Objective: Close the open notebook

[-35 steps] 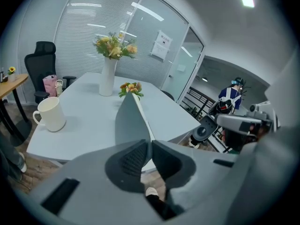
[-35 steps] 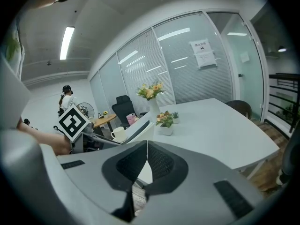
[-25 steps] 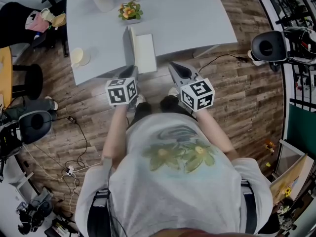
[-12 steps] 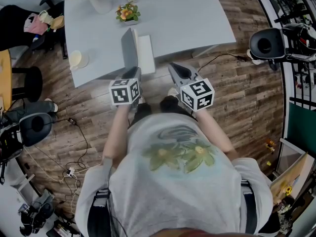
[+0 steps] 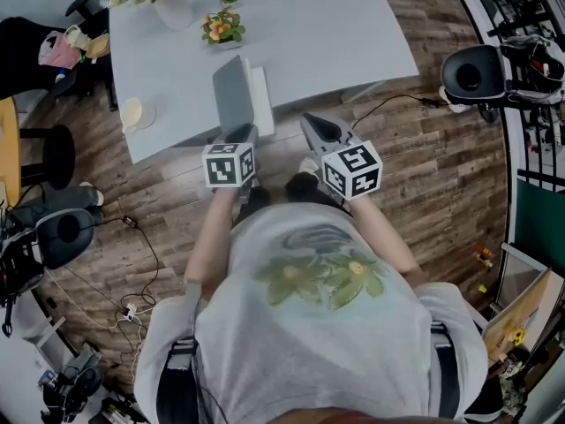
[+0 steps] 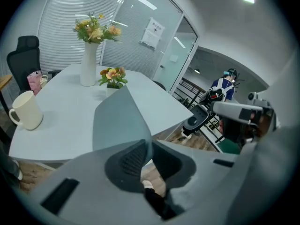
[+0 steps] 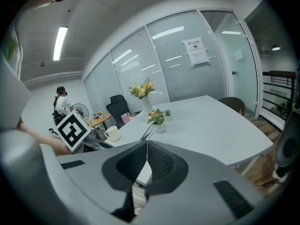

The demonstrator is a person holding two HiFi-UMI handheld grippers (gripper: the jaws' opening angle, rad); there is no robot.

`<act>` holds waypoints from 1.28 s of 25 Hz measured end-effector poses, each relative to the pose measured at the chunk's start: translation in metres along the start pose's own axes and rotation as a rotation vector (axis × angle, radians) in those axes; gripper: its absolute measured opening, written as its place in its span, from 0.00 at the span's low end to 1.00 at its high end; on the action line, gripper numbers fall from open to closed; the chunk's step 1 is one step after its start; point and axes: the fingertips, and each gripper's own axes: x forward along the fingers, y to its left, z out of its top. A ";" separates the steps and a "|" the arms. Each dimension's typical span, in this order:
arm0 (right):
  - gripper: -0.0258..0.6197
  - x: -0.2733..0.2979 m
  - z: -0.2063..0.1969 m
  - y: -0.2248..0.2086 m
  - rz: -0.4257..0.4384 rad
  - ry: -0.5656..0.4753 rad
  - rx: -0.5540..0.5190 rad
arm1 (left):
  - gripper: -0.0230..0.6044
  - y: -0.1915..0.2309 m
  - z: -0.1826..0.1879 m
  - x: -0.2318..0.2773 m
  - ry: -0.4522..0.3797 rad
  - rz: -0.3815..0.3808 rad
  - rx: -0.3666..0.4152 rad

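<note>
The notebook [image 5: 243,100] lay at the near edge of the table [image 5: 335,25], just in front of the person. Its gray cover [image 5: 231,94] was lifted from the table and stood steeply, leaning to the right over the white pages [image 5: 262,104]. Only a strip of these pages showed beside it.

The left gripper [image 6: 149,142] was clamped on the near edge of the cover, with the thin cover pinched between its two pads. The right gripper [image 7: 146,144] hung near, to the right of the notebook. Its jaws were together with nothing between them, and it did not touch the notebook.

I judged the task to be about half done: the cover was raised and turned toward the pages, but it was not yet down on them. What was left was to bring the cover down flat and then let it go. The mug [image 5: 132,113] and the plant [image 5: 221,26] stood well apart from the notebook.
</note>
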 end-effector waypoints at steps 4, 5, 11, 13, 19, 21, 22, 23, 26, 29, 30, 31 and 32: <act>0.07 -0.001 -0.002 -0.006 -0.011 0.005 0.008 | 0.11 -0.005 -0.004 0.011 0.028 -0.012 0.018; 0.07 -0.001 -0.002 -0.007 -0.014 0.004 0.010 | 0.11 -0.006 -0.004 0.013 0.035 -0.014 0.024; 0.07 -0.005 -0.005 -0.011 -0.029 0.008 0.020 | 0.11 -0.012 -0.013 0.028 0.079 -0.038 0.035; 0.07 -0.006 -0.007 -0.012 -0.032 0.011 0.022 | 0.11 -0.013 -0.016 0.035 0.094 -0.043 0.037; 0.07 -0.011 -0.012 -0.018 -0.053 0.020 0.035 | 0.11 -0.016 -0.028 0.052 0.145 -0.056 0.044; 0.07 -0.014 -0.013 -0.019 -0.059 0.022 0.039 | 0.11 -0.016 -0.035 0.059 0.168 -0.053 0.054; 0.07 -0.015 -0.014 -0.019 -0.062 0.022 0.041 | 0.11 -0.016 -0.039 0.061 0.179 -0.049 0.058; 0.07 -0.017 -0.014 -0.020 -0.065 0.023 0.043 | 0.11 -0.016 -0.042 0.064 0.188 -0.046 0.061; 0.07 -0.019 -0.016 -0.022 -0.073 0.026 0.047 | 0.11 -0.015 -0.047 0.070 0.206 -0.037 0.066; 0.07 -0.022 -0.019 -0.023 -0.078 0.029 0.051 | 0.11 -0.014 -0.051 0.077 0.226 -0.028 0.076; 0.07 -0.022 -0.020 -0.023 -0.079 0.030 0.052 | 0.12 -0.015 -0.052 0.078 0.231 -0.024 0.081; 0.07 -0.023 -0.020 -0.024 -0.080 0.031 0.053 | 0.12 -0.015 -0.053 0.079 0.234 -0.021 0.087; 0.07 -0.023 -0.021 -0.023 -0.080 0.032 0.054 | 0.12 -0.015 -0.053 0.080 0.234 -0.020 0.095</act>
